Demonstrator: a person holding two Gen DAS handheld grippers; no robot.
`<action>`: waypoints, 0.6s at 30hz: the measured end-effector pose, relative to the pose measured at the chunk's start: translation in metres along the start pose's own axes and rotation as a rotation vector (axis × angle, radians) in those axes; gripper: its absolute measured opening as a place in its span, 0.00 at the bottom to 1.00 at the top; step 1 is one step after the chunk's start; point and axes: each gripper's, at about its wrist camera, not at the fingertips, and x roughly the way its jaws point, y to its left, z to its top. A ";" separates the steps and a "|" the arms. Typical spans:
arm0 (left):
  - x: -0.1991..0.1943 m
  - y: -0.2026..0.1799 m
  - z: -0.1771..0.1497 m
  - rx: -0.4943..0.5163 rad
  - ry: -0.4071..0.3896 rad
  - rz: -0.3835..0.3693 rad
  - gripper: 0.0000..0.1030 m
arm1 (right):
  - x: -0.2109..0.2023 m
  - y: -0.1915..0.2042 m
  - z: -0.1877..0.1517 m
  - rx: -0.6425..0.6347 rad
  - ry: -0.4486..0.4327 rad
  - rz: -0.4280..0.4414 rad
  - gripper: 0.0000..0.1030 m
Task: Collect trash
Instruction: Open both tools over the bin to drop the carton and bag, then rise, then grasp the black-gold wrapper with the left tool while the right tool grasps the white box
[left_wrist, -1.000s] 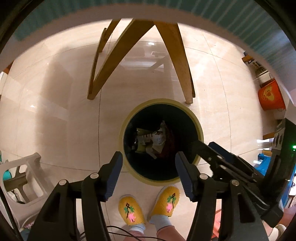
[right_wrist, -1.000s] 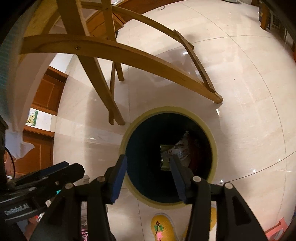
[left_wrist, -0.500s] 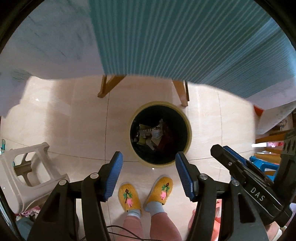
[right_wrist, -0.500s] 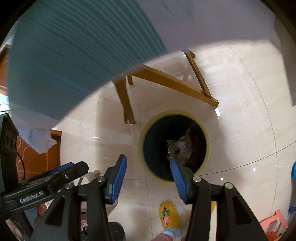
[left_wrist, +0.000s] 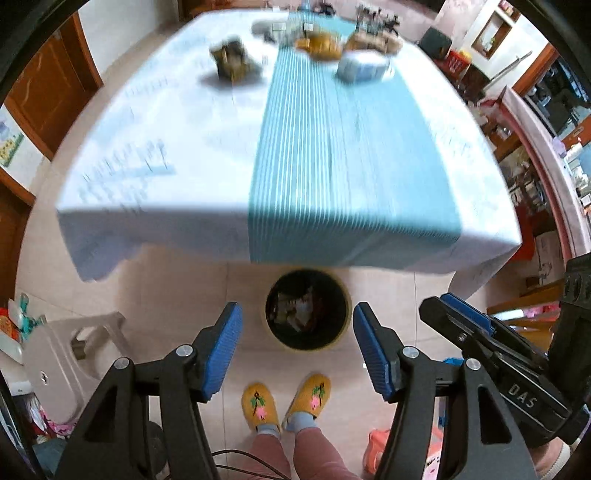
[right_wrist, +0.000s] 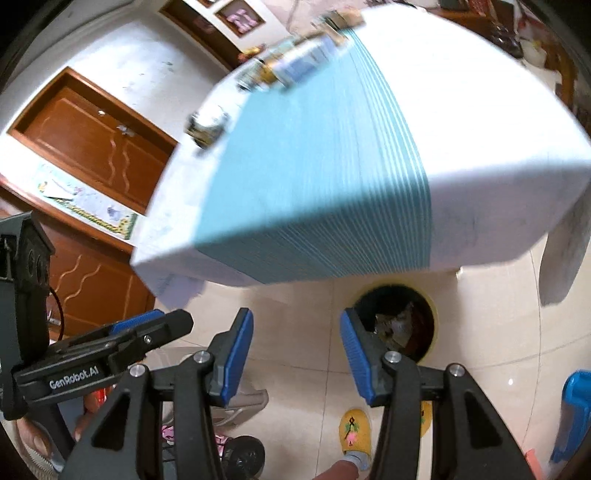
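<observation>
Blue-padded fingers of my left gripper (left_wrist: 297, 354) and right gripper (right_wrist: 296, 356) gape wide, empty; next I reach for the crumpled wrapper (left_wrist: 232, 61) on the surface (left_wrist: 184, 147)

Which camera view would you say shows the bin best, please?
The left wrist view: the bin sits whole between the open fingers, its round rim and the trash inside visible. In the right wrist view the bin is off to the right, its left edge hidden behind a finger.
</observation>
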 end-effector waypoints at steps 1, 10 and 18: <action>-0.012 -0.002 0.005 0.001 -0.017 0.007 0.59 | -0.008 0.005 0.005 -0.009 -0.006 0.010 0.48; -0.105 -0.011 0.054 -0.027 -0.183 0.069 0.63 | -0.073 0.051 0.051 -0.133 -0.070 0.079 0.48; -0.159 -0.011 0.090 -0.044 -0.289 0.092 0.70 | -0.111 0.075 0.091 -0.258 -0.157 0.119 0.51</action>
